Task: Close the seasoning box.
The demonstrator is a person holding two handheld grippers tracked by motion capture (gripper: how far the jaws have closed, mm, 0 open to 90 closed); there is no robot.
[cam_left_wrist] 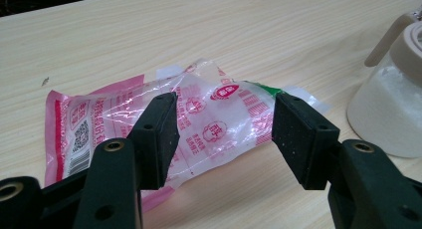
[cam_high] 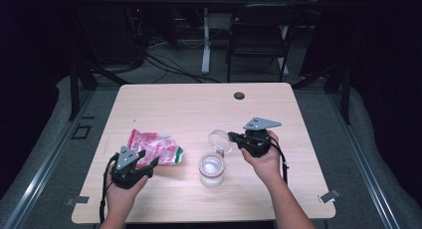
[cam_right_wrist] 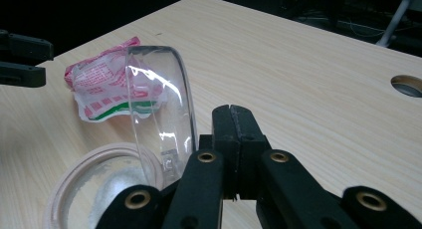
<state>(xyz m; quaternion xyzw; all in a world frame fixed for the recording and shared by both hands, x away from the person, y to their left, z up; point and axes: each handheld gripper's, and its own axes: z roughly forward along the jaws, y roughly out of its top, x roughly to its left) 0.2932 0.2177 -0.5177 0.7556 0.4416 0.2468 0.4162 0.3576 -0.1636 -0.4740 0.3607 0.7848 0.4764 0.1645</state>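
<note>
The left gripper [cam_left_wrist: 224, 134], jaws apart, hovered just short of the pink packet [cam_left_wrist: 164, 124] near the tabletop's left edge, its long axis crosswise. The right gripper [cam_high: 234, 138] clamped the clear lid [cam_high: 220, 140] over the jar [cam_high: 211, 170].

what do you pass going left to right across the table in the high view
left hand-held gripper → pink plastic packet → open jar → right hand-held gripper, holding the clear lid
</note>
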